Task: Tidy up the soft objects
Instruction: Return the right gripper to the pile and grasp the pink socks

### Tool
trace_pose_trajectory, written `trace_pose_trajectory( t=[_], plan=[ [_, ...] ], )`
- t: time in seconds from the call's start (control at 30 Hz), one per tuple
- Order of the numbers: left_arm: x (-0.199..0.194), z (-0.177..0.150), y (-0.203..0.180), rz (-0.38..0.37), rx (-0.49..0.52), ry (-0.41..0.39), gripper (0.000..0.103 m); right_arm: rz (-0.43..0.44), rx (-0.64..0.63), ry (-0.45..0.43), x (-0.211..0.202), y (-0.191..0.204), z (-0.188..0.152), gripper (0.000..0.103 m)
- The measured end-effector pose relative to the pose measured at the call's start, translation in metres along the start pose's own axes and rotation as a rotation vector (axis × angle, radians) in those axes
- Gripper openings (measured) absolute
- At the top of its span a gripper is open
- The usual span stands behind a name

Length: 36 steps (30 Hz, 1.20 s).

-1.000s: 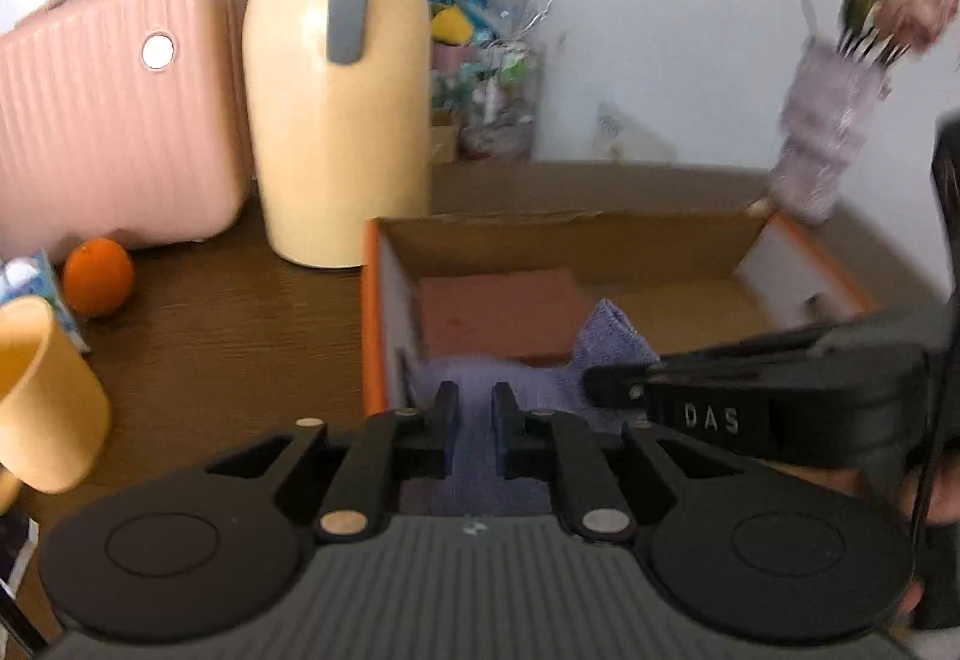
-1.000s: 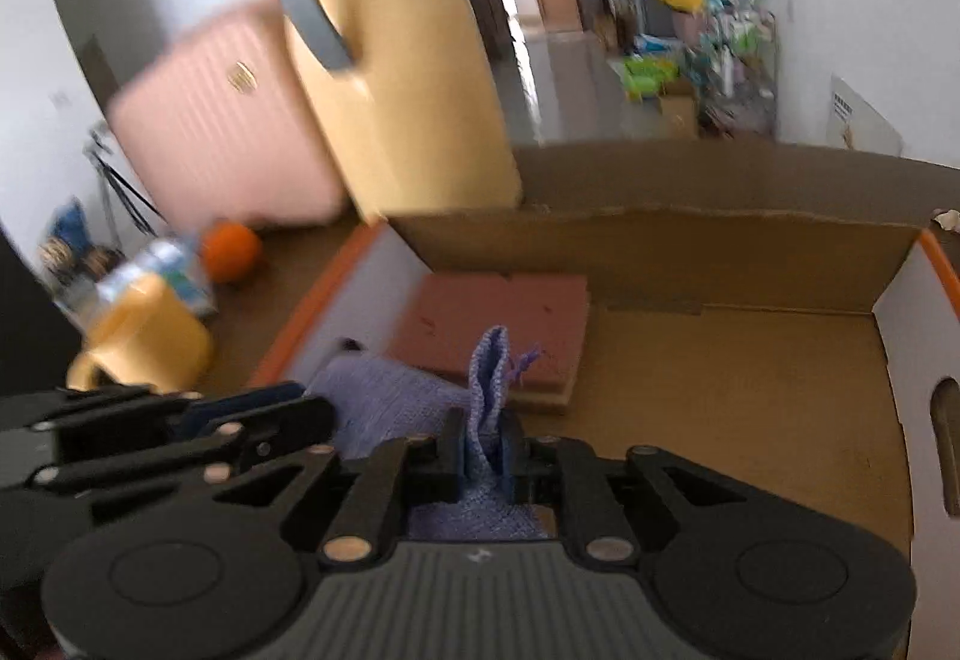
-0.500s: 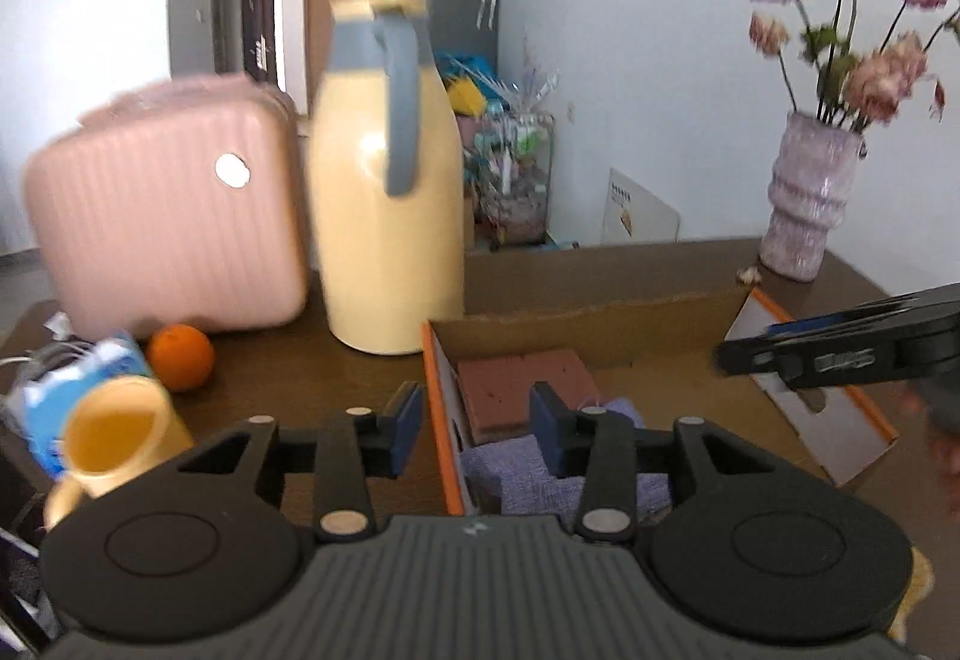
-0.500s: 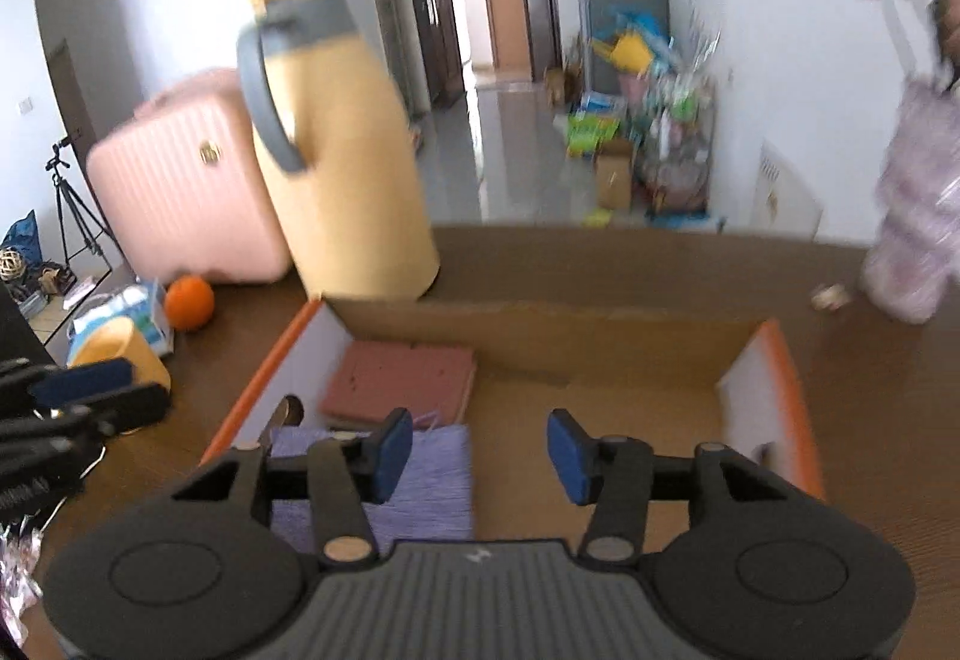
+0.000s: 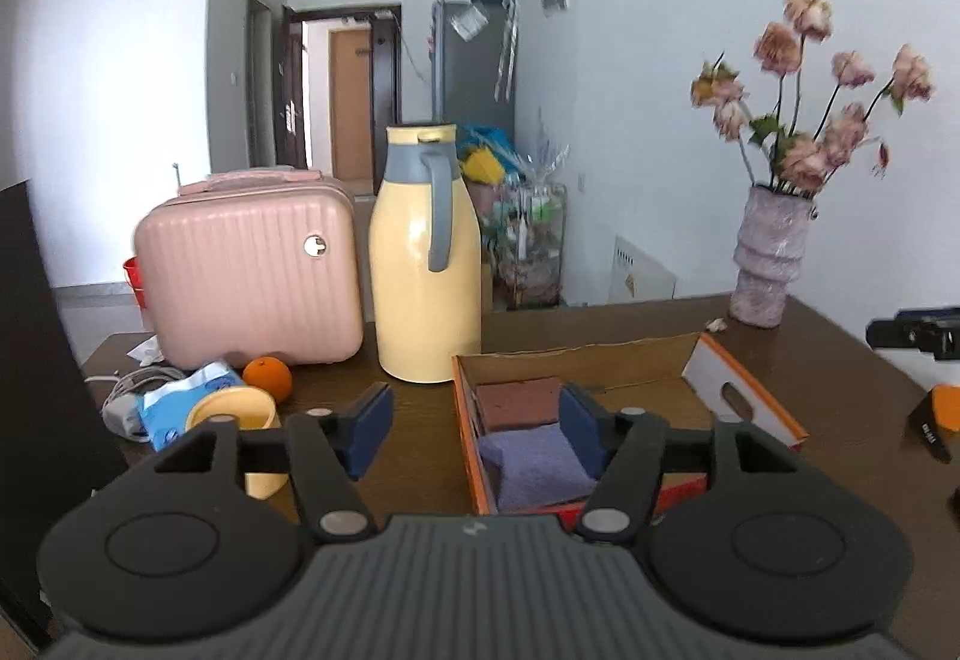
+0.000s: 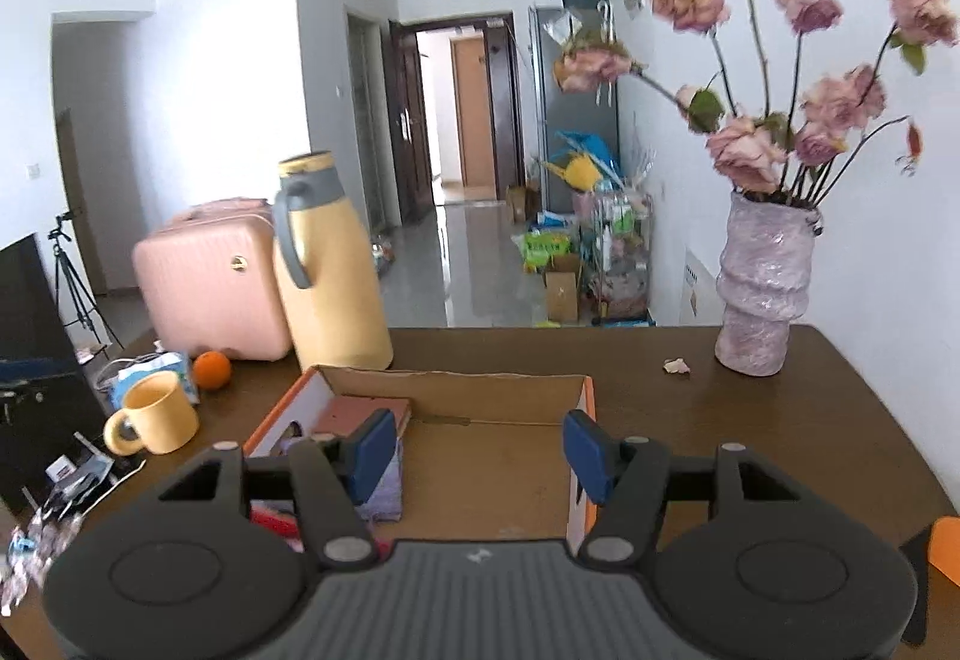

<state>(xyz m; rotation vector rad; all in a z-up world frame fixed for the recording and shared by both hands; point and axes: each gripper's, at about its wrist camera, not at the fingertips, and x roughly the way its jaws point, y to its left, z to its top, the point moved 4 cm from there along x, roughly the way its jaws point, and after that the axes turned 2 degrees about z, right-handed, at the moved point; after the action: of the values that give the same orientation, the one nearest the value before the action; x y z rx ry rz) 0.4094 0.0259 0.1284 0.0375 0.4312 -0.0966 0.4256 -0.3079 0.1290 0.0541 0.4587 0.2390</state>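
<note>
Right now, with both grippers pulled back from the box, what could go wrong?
1. The purple cloth lies loosely against the box wall over the red cloth; it may unfold.
2. The tall yellow flask stands right behind the box; another reach could knock it.
3. The yellow mug sits near the left gripper.

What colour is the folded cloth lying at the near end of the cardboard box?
Lavender purple; the folded cloth shows best in the left wrist view.
</note>
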Motion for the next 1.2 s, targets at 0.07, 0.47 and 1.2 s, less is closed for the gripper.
trace_pose_trajectory(
  t=[0.07, 0.47, 1.2],
  plan=[
    [-0.024, -0.016, 0.0, 0.017, -0.02, -0.044, 0.076, 0.022, -0.015, -0.044, -0.027, 0.005, -0.02, 0.064],
    [-0.148, -0.175, -0.044, 0.011, -0.04, -0.152, 0.082, 0.094, -0.079, -0.135, -0.136, 0.061, -0.205, 0.073],
    [0.013, -0.156, -0.002, -0.122, -0.088, 0.046, 0.069, 0.24, 0.005, 0.025, 0.02, 0.1, -0.148, 0.054]
  ],
)
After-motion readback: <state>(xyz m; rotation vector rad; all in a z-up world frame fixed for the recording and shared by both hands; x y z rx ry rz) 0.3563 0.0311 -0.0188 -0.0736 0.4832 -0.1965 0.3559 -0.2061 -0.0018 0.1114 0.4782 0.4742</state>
